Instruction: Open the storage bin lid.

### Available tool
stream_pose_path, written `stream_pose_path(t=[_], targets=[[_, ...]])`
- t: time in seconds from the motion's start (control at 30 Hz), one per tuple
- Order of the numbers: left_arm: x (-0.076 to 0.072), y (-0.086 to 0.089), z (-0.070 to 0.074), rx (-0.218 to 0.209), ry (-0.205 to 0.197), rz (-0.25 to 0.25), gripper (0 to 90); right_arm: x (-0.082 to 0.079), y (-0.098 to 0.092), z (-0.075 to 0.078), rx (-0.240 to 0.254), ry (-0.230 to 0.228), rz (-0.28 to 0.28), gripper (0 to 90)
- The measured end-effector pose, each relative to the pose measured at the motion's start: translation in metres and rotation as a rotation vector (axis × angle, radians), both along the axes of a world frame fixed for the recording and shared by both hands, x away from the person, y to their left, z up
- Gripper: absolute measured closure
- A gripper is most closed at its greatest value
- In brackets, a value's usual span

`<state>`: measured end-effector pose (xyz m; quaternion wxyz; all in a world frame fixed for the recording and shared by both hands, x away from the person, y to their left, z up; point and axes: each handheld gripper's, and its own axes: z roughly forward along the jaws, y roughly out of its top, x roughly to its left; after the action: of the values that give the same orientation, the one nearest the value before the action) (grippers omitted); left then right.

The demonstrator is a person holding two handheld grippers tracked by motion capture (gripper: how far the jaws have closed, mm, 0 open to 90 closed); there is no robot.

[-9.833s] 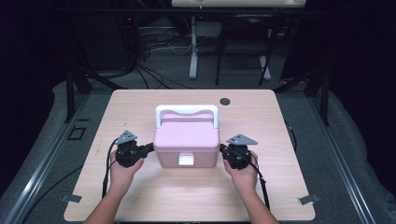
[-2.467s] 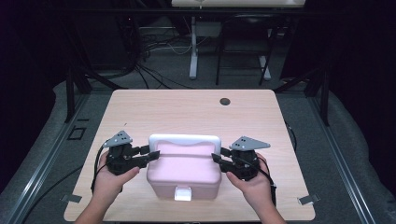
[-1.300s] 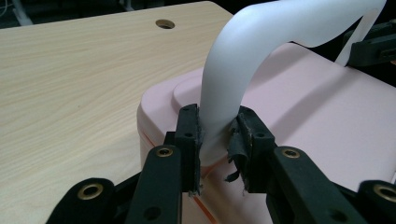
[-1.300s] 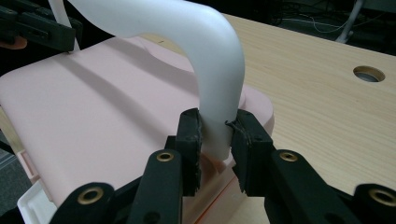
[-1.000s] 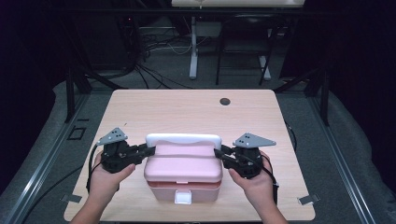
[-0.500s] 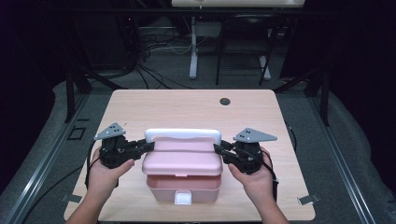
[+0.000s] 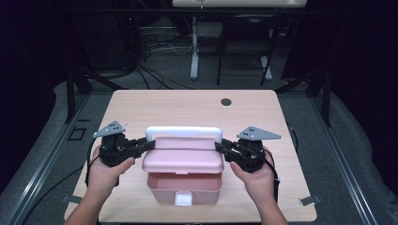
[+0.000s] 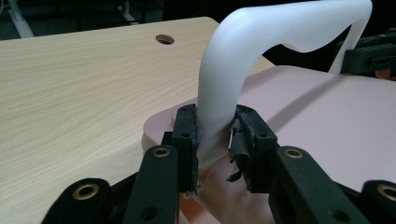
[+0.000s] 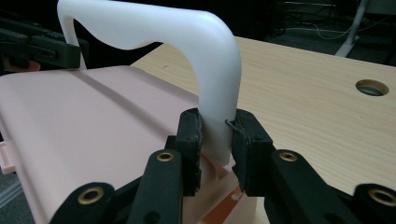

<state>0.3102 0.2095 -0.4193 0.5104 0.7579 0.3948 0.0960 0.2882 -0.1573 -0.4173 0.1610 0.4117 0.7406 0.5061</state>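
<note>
Left tongs (image 7: 149, 144) and right tongs (image 7: 219, 146) each pinch an end of the pink box's white handle (image 7: 183, 131), at 9 and 3 o'clock; left jaws just eased wider

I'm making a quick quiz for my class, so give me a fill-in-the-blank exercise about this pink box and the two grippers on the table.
1. Each gripper holds one end of the white curved plastic ____ of the pink plastic box.
2. The pink lid is ____ above the box, showing its inside.
3. The left gripper and right gripper hold from ____ sides.
4. The light wooden table has a round ____ near its far edge.

Missing words: handle; raised; opposite; hole
</note>
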Motion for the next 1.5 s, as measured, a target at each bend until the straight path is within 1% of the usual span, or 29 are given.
stream_pose_path(t=[0.03, 0.07, 0.13, 0.2, 0.23, 0.3, 0.33, 0.4, 0.47, 0.53, 0.77, 0.83, 0.9, 0.93, 1.0, 1.1, 1.17, 1.27, 1.43, 1.47, 1.5], targets=[[-0.001, 0.0, 0.0, -0.003, 0.0, 0.001, 70.3, -0.001, 0.0, -0.001, 0.003, 0.001, -0.001, 73.7], [-0.003, 0.001, 0.001, 0.004, -0.005, -0.001, 69.8, -0.001, 0.0, -0.001, 0.006, -0.004, -0.003, 73.7], [-0.007, 0.005, 0.004, 0.012, -0.017, -0.002, 68.9, -0.002, 0.002, -0.001, -0.009, -0.01, -0.003, 73.7], [-0.011, 0.007, 0.006, 0.006, -0.024, 0.006, 68.7, -0.003, 0.002, -0.001, -0.009, -0.009, 0.0, 73.7], [-0.013, 0.01, 0.007, 0.005, -0.037, 0.006, 68.7, -0.003, 0.002, -0.001, -0.011, -0.01, -0.001, 73.7], [-0.019, 0.013, 0.008, -0.001, -0.045, 0.0, 68.9, -0.002, 0.003, -0.001, -0.01, -0.01, -0.003, 73.7], [-0.021, 0.015, 0.009, 0.002, -0.043, -0.001, 68.9, -0.002, 0.003, -0.001, -0.01, -0.01, -0.002, 73.7], [-0.027, 0.018, 0.008, 0.022, -0.059, -0.008, 68.9, -0.002, 0.002, -0.001, -0.01, -0.011, -0.001, 73.7], [-0.03, 0.02, 0.006, 0.03, -0.063, -0.006, 68.8, -0.002, 0.002, -0.001, -0.004, -0.01, -0.001, 73.7], [-0.035, 0.023, 0.001, 0.032, -0.055, -0.005, 68.8, -0.001, 0.001, -0.001, -0.002, -0.006, -0.002, 73.7], [-0.046, 0.032, -0.016, 0.039, -0.057, 0.025, 68.8, -0.003, 0.002, -0.001, -0.004, -0.006, -0.003, 73.7], [-0.049, 0.035, -0.021, 0.041, -0.05, 0.033, 68.9, -0.003, 0.002, -0.001, -0.002, -0.006, -0.004, 73.7], [-0.052, 0.037, -0.027, 0.034, -0.037, 0.04, 68.9, -0.003, 0.001, 0.0, 0.002, -0.006, -0.004, 73.7], [-0.053, 0.037, -0.03, 0.038, -0.027, 0.036, 68.9, -0.003, 0.002, -0.001, 0.002, -0.006, -0.005, 73.7], [-0.054, 0.036, -0.035, 0.039, -0.025, 0.031, 68.8, -0.003, 0.002, -0.001, 0.004, -0.006, -0.003, 73.8], [-0.056, 0.033, -0.039, 0.028, -0.016, 0.03, 68.9, -0.003, 0.003, -0.001, 0.002, -0.009, -0.001, 73.8], [-0.057, 0.032, -0.041, 0.03, -0.018, 0.026, 68.9, -0.003, 0.003, -0.001, 0.002, -0.009, -0.003, 73.7], [-0.059, 0.027, -0.044, 0.026, -0.009, 0.014, 69.0, -0.003, 0.003, -0.001, -0.003, -0.009, -0.004, 73.7], [-0.061, 0.023, -0.044, 0.018, -0.014, 0.001, 68.8, -0.004, 0.004, -0.001, -0.011, -0.01, -0.008, 73.7], [-0.061, 0.023, -0.043, 0.023, -0.019, -0.004, 68.8, -0.004, 0.004, -0.002, -0.011, -0.011, -0.009, 73.7], [-0.061, 0.022, -0.042, 0.016, -0.016, -0.002, 68.8, -0.004, 0.003, -0.002, -0.012, -0.01, -0.01, 73.7]])
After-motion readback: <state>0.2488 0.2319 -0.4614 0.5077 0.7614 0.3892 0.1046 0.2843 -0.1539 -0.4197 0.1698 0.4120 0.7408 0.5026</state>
